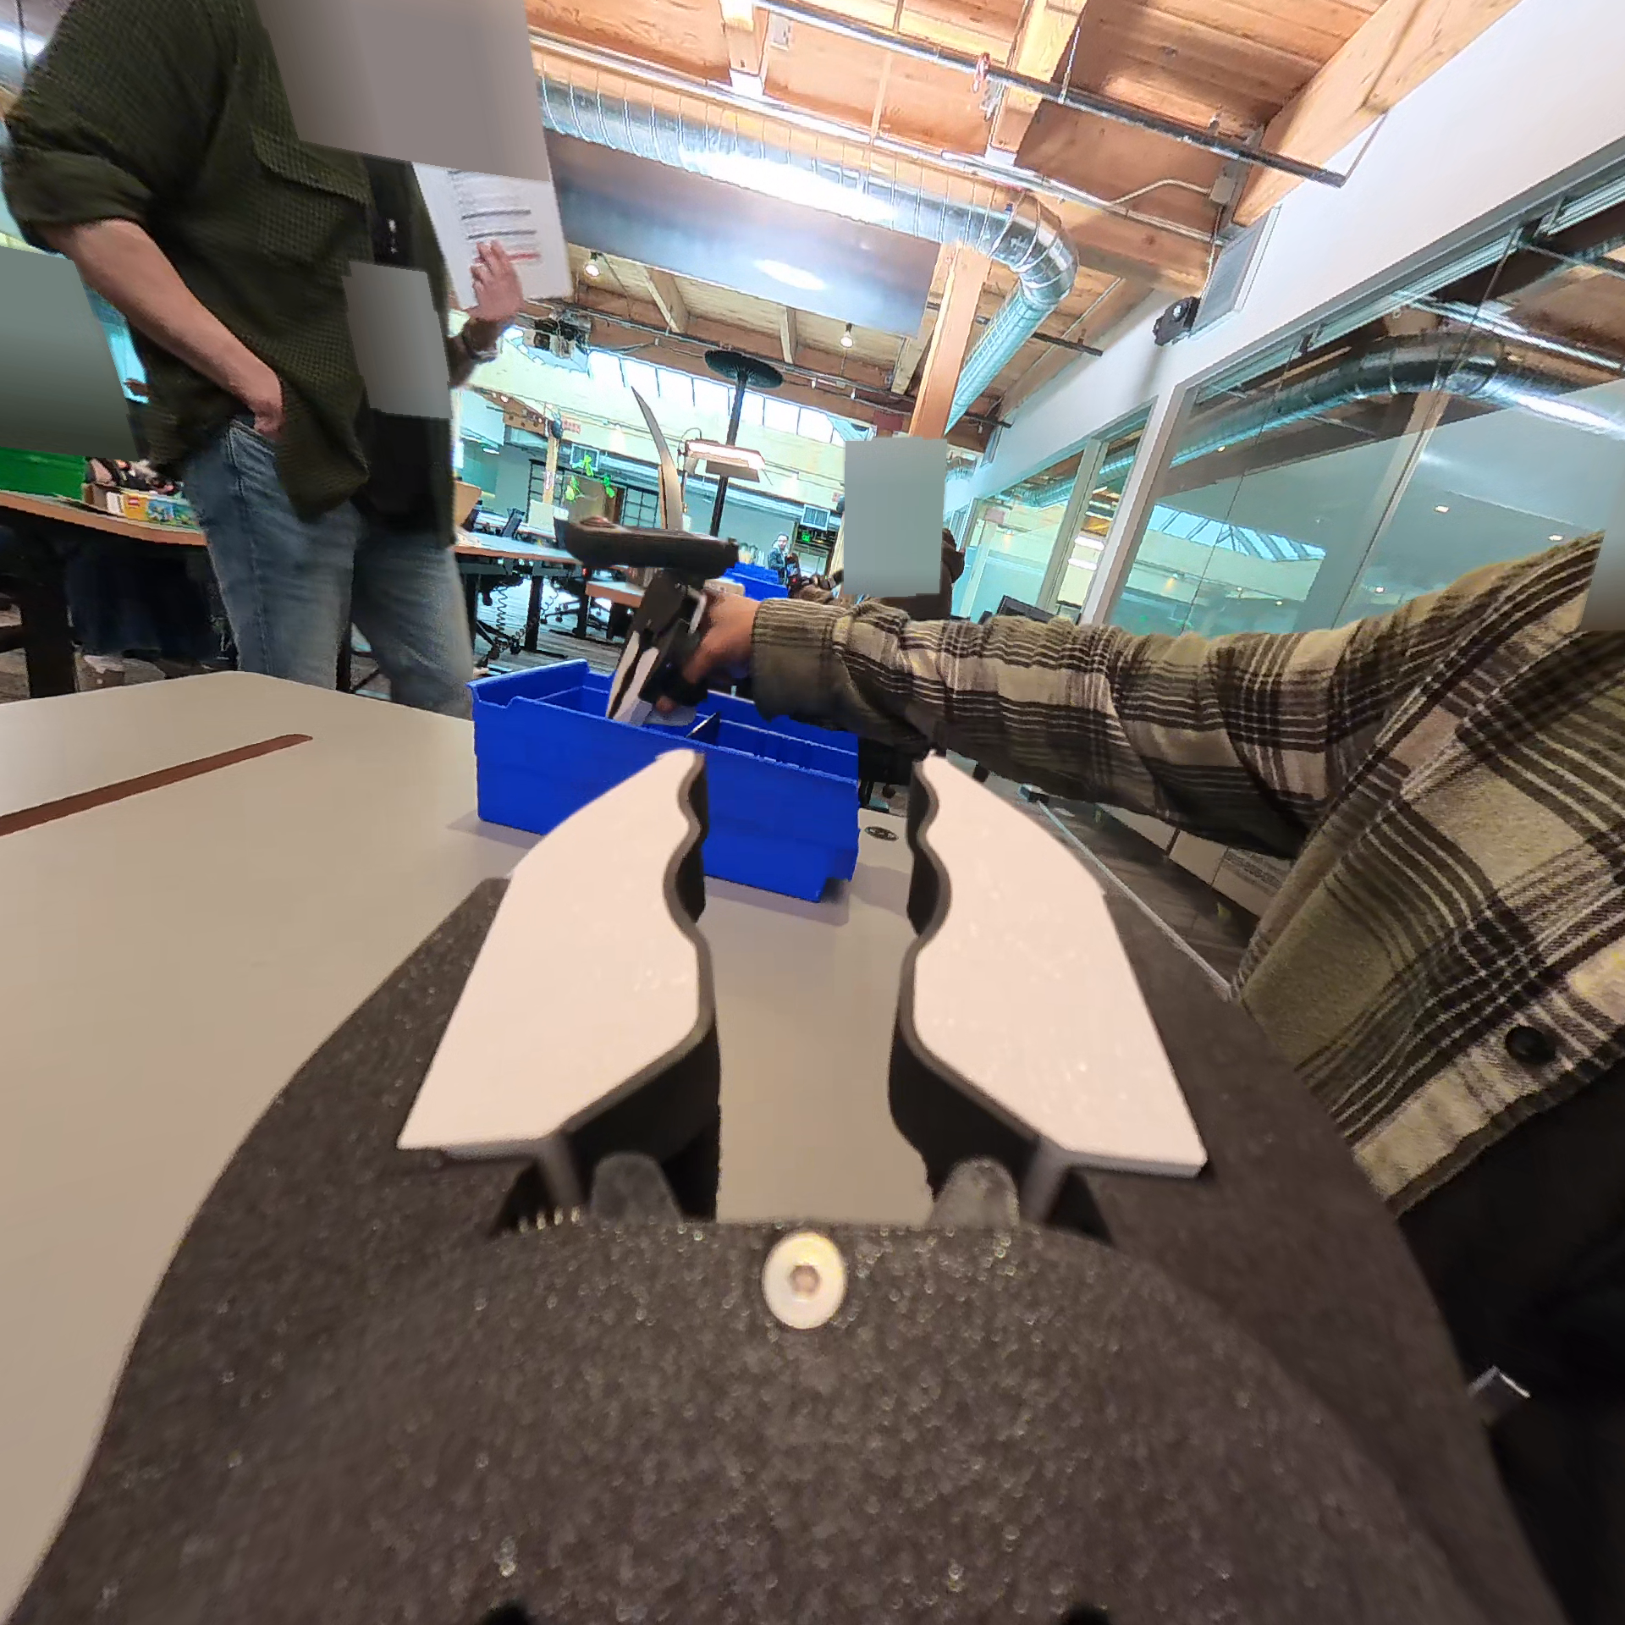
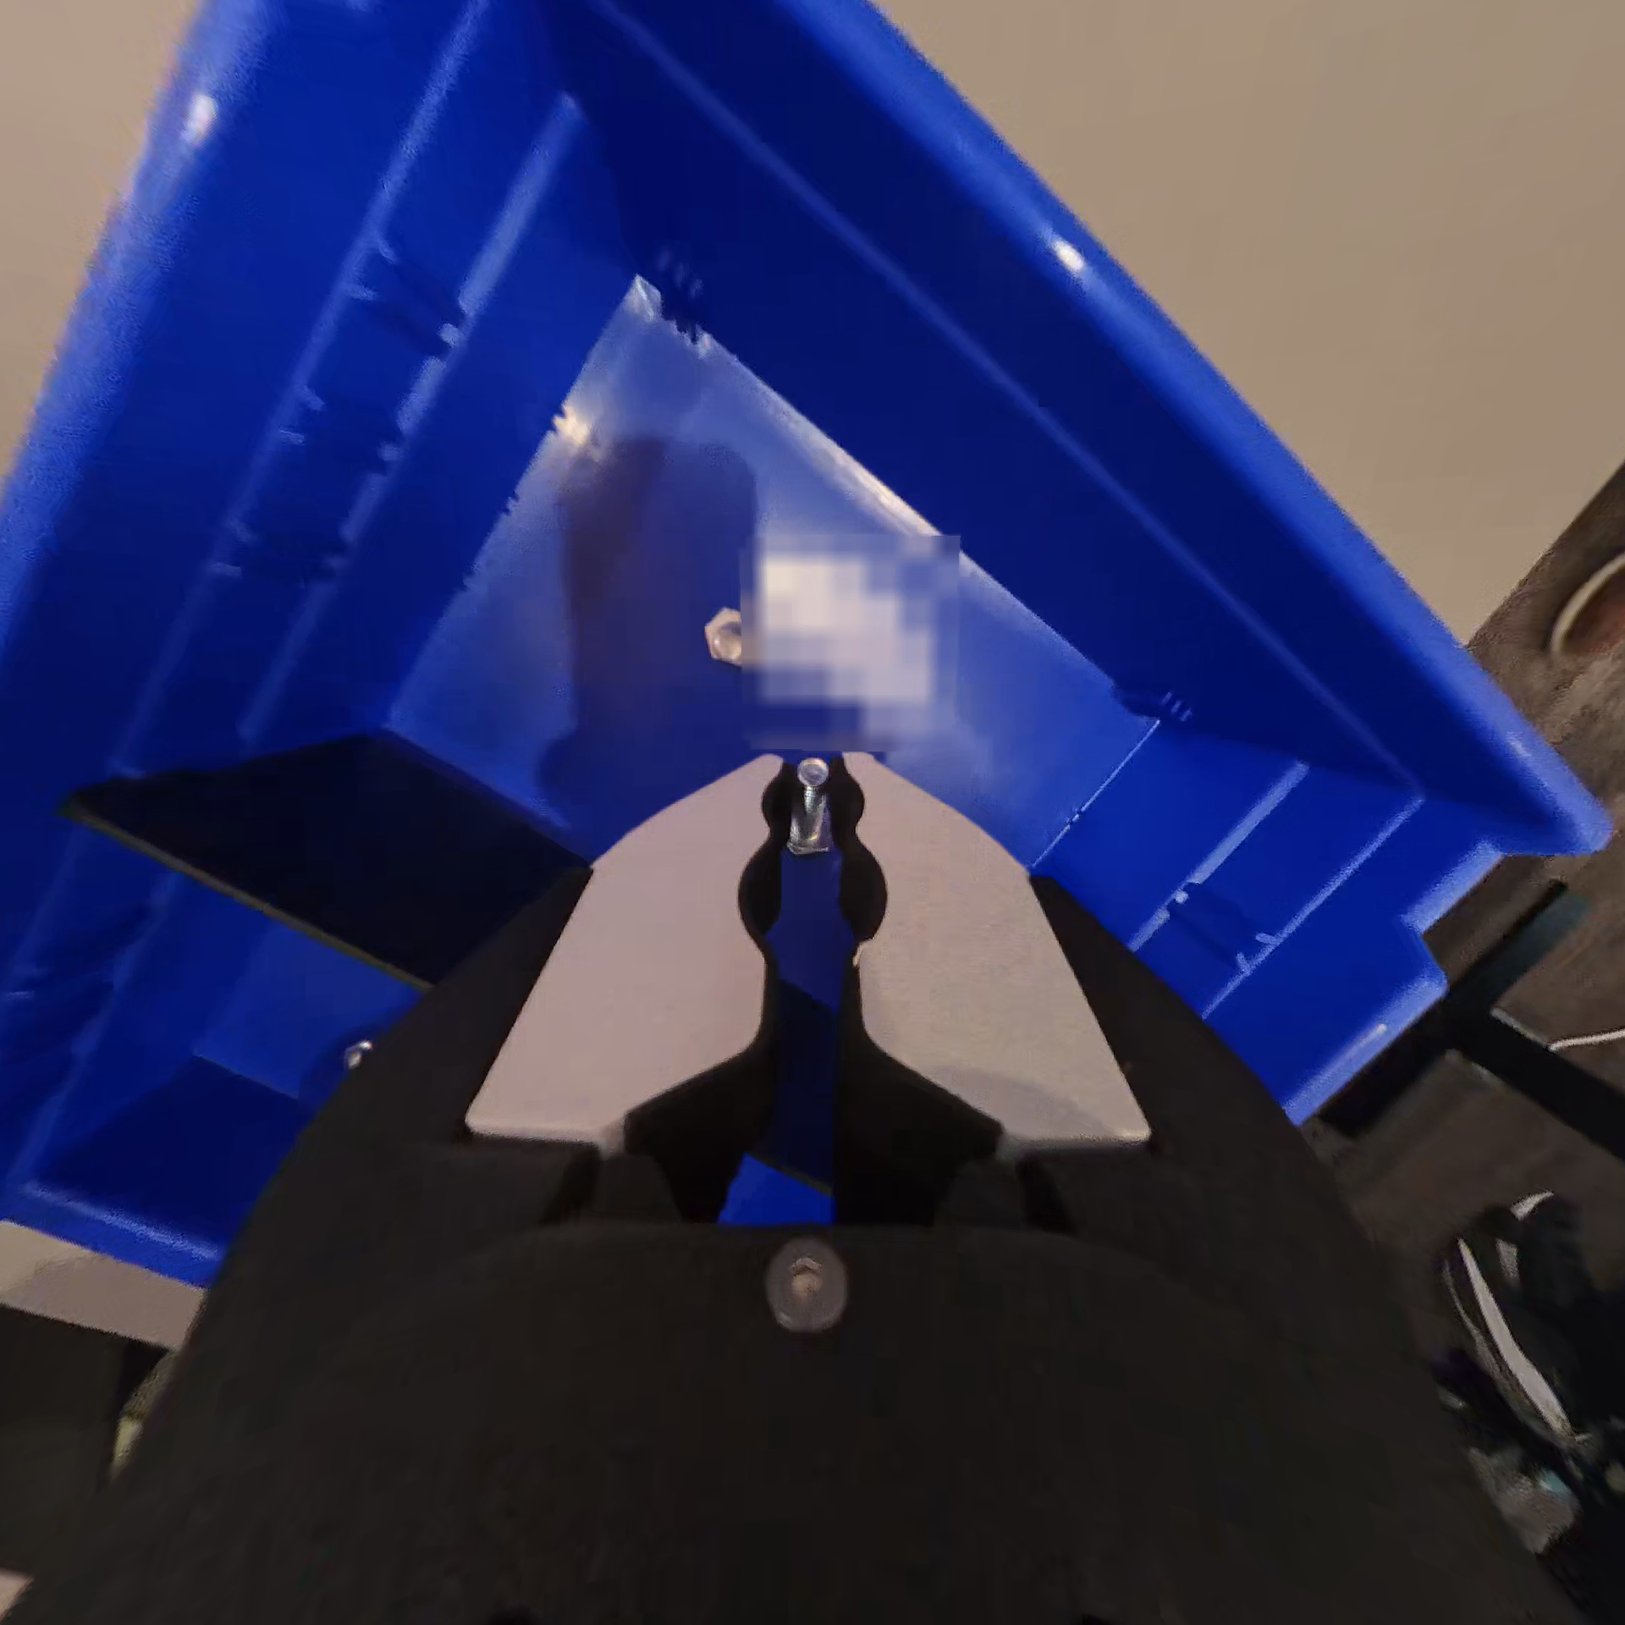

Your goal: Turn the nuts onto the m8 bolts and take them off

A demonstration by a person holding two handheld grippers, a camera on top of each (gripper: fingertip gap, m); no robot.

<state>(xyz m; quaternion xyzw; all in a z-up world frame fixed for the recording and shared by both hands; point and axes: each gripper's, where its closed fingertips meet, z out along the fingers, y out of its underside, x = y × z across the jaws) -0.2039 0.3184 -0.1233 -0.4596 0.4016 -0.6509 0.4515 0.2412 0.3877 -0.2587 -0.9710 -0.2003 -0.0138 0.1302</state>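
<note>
The right tongs (image 2: 811,805) grip a small silver steel bolt (image 2: 809,813) lengthwise over the blue plastic bin (image 2: 1011,369); what looks like a silver hex nut (image 2: 723,635) lies just ahead, while the left tongs (image 1: 805,844) gape empty above the counter (image 1: 220,879).

A pale grey surface (image 1: 220,879) carries a thin brown strip (image 1: 149,785) set into its top on the left side. Beyond it stands a person in a dark green shirt (image 1: 237,220) and blue jeans (image 1: 299,572), one hand at a pocket, the other holding a sheet of paper (image 1: 506,224). Overhead run wooden beams (image 1: 888,79) and a silver ventilation duct (image 1: 1020,290). Glass partitions (image 1: 1363,492) line the right, and desks (image 1: 519,550) fill the far room.
</note>
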